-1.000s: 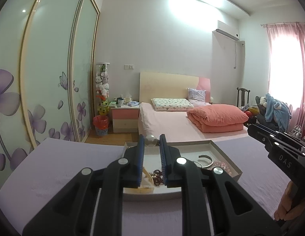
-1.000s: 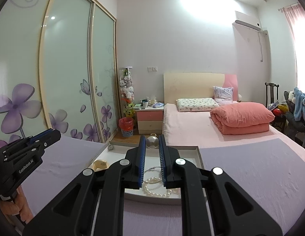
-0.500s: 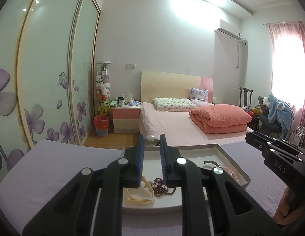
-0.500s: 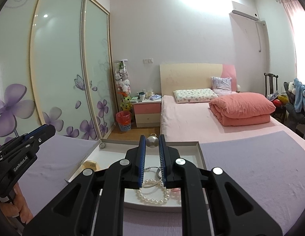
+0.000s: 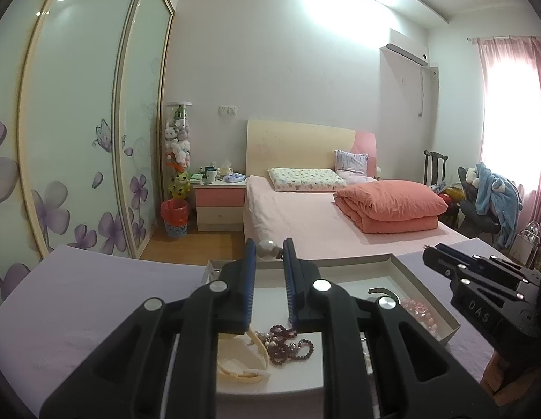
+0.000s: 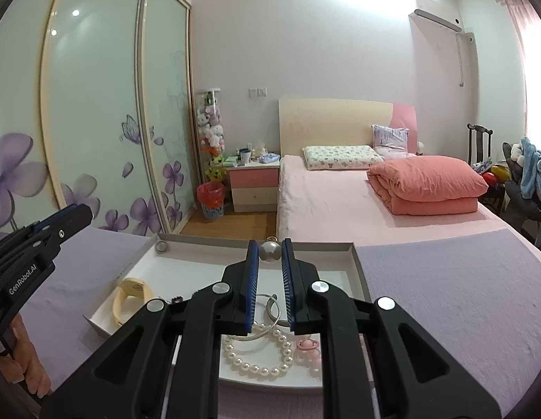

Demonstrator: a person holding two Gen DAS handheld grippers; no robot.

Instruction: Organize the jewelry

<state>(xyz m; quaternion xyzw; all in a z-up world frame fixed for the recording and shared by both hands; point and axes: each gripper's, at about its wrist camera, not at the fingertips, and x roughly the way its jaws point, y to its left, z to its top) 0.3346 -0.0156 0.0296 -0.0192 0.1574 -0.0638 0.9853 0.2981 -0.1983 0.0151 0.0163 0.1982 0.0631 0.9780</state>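
pearl necklace lies in the tray below the right gripper, jaws clenched.

Legible markings: two, both on gripper bodies.

"GenRobot.AI" in white letters runs along the black side of the left gripper, seen at the left edge of the right wrist view. "DAS" in pale, faint letters stands on the black side of the right gripper, at the right edge of the left wrist view; further characters may follow but are cut off. A thin line of print on the white tray's left wall is too small to read.
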